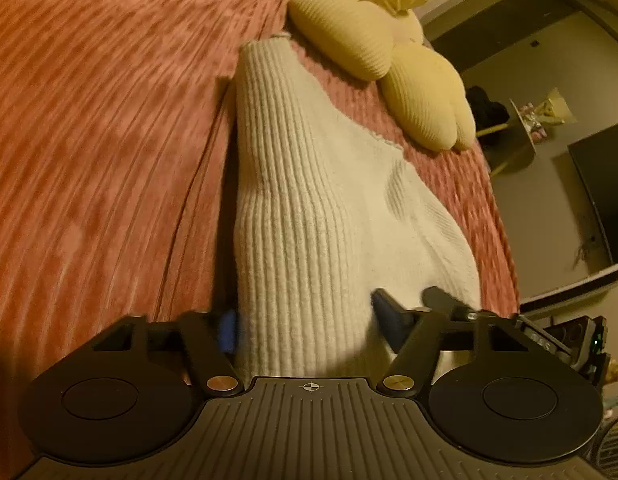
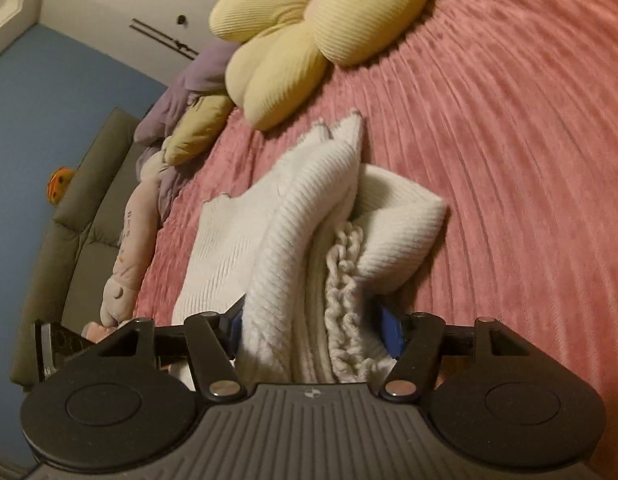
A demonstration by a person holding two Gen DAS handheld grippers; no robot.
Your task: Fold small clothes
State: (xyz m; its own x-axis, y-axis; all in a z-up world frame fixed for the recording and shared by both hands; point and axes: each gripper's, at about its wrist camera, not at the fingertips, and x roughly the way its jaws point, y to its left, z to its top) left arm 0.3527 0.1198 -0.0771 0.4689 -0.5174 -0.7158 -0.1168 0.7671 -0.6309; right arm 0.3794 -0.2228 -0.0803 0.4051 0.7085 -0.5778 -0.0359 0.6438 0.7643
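Pink ribbed bedspread [image 2: 509, 140] is spread beneath a cream knit sweater [image 2: 309, 240], bunched and clamped by the left gripper [image 1: 309, 320] and right gripper [image 2: 313, 324]; thick layers could slip free and the fold be undone.

Both tools share one build. The left gripper [image 1: 309, 320] has a dark grey ribbed plate at its base, marked at the top edge with a small white crosshair circle. Two round black discs flank the plate, each with a raised inner circle. Black link arms pivot on brass-coloured round fasteners, and its fingers [image 1: 391, 326] carry blue pads. The right gripper [image 2: 315, 328] looks identical: ribbed grey plate, crosshair mark, black discs, silvery pivot caps, blue-padded fingers [image 2: 391, 330]
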